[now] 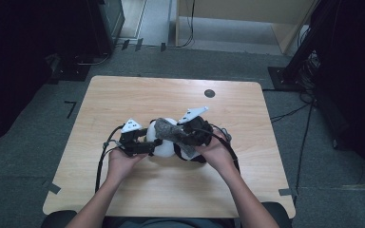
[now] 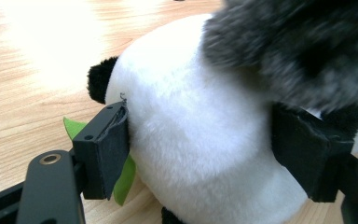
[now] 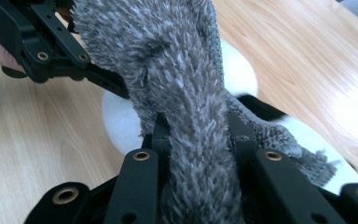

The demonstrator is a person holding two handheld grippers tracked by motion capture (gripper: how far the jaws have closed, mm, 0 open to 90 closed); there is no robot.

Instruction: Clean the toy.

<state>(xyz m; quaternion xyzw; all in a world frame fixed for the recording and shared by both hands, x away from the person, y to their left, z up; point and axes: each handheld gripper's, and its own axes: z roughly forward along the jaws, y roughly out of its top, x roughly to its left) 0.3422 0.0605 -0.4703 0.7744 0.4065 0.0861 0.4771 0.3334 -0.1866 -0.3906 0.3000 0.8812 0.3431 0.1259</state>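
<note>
1. Left hand-held gripper: clamped across white plush panda, resting mid-desk.
2. Right hand-held gripper: closed on grey fuzzy cloth, draped over panda.

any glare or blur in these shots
Left gripper view: glare washes out the table at upper left, and the grey fuzzy cloth is blurred. Right gripper view: a bright patch on the wood at right, the cloth sharp. High view: dim, its corners dark, the plush panda bright.
</note>
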